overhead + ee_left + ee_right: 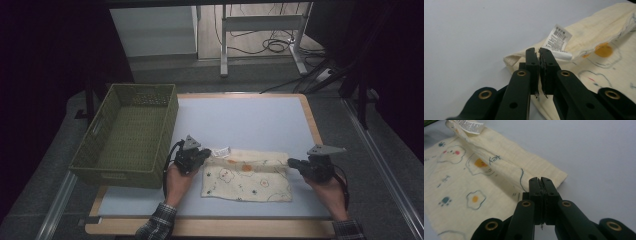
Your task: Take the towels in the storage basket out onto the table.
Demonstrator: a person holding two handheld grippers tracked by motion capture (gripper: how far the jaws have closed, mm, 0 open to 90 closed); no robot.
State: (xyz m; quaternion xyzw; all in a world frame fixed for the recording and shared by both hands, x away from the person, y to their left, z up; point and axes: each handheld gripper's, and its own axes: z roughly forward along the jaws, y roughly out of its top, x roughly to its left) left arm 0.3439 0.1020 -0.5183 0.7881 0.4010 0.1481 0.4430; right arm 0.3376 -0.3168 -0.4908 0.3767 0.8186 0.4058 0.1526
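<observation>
**Two grippers pinch the ends of a folded cloth**

A cream cloth (246, 174) printed with small drawings lies flat on the pale table (250, 120), its far edge folded over toward the person. The left gripper (206, 156) has its jaws closed on the cloth's far left corner, just beside the white care label (557, 40). The right gripper (291, 162) is clamped tight on the far right corner. Both rest low at the table, one at each end of the fold. A green woven basket (127, 135) stands to the left, close to the left hand (177, 180).
</observation>
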